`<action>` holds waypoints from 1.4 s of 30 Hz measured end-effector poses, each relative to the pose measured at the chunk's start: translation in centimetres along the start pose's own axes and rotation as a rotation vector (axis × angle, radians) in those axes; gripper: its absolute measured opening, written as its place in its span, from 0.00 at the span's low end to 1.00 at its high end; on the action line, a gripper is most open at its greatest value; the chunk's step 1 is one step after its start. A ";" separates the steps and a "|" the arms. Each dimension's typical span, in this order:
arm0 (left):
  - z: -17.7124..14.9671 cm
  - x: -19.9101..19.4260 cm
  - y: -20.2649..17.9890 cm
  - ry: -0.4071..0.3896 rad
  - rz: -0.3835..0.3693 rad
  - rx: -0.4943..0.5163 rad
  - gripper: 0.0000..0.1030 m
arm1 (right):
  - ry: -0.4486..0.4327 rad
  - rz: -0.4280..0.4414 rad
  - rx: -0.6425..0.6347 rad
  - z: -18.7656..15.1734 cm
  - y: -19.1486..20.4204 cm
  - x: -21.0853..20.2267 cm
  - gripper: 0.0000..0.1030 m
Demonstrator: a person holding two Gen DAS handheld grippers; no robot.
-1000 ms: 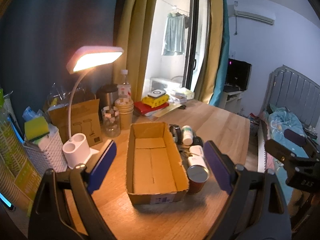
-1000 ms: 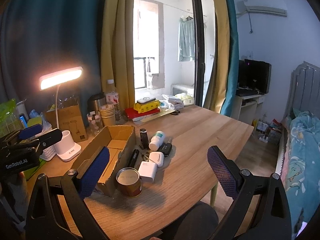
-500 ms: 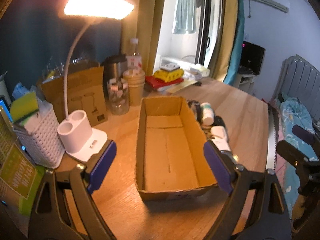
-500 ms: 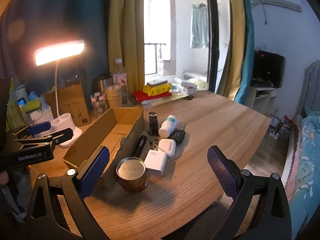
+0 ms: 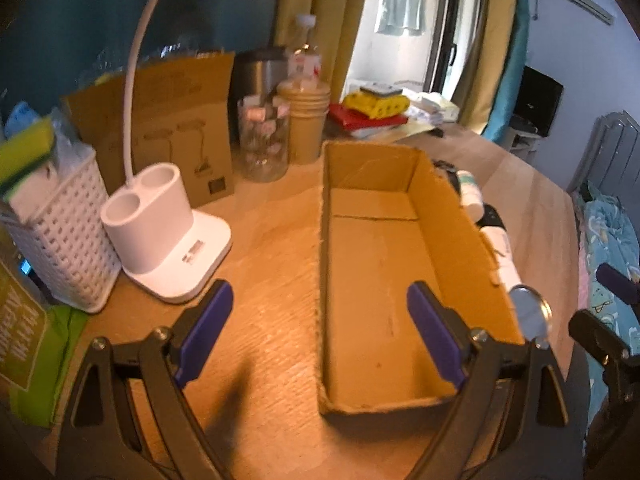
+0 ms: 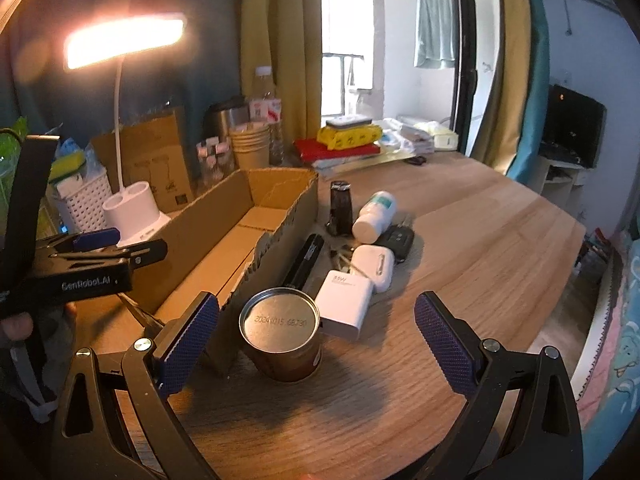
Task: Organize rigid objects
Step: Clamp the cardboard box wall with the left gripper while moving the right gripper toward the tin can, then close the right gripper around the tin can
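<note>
An empty open cardboard box (image 5: 460,224) (image 6: 208,232) lies lengthwise on the wooden table. Right of it lie a brown metal can (image 6: 282,336) (image 5: 530,314), a white charger block (image 6: 347,304), a white earbud case (image 6: 374,265), a white bottle (image 6: 375,216) (image 5: 469,192), a dark small bottle (image 6: 340,208), a black flat device (image 6: 305,260) and a black key fob (image 6: 398,240). My left gripper (image 5: 320,332) is open and empty, straddling the box's near left wall. My right gripper (image 6: 316,340) is open and empty, with the can between its fingers.
A white desk lamp base (image 5: 160,236) and a white woven basket (image 5: 60,232) stand left of the box. A kraft bag (image 5: 176,120), glass jar (image 5: 262,140), stacked paper cups (image 5: 306,120) and books (image 5: 372,114) line the back. The table edge (image 6: 560,264) drops off at right.
Both grippers have moved forward and lower. The left one has closed in on the box's near end; the right one has come up around the can. Both stay open.
</note>
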State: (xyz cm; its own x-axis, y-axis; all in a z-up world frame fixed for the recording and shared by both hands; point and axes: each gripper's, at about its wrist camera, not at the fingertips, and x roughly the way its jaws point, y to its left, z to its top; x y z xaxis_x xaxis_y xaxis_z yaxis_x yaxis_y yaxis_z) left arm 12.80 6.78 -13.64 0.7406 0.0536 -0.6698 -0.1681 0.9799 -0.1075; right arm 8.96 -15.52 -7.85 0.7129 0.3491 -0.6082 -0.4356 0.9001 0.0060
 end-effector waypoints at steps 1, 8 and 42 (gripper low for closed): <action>0.0 0.3 0.2 0.005 0.004 -0.001 0.87 | 0.007 0.005 -0.001 -0.1 0.0 0.3 0.97; -0.6 2.6 0.8 0.062 0.026 -0.002 0.66 | 0.045 0.035 -0.010 -0.9 0.1 2.4 0.97; -2.2 2.2 0.3 0.048 -0.008 -0.004 0.07 | 0.035 0.042 -0.077 -1.5 0.7 4.9 0.97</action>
State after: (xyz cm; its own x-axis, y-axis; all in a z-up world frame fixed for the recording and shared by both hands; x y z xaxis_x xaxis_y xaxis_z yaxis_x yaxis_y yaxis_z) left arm 12.99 6.77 -16.79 0.7097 0.0366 -0.7035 -0.1649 0.9795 -0.1154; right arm 11.28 -13.57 -12.00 0.6744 0.3753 -0.6358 -0.5066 0.8617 -0.0287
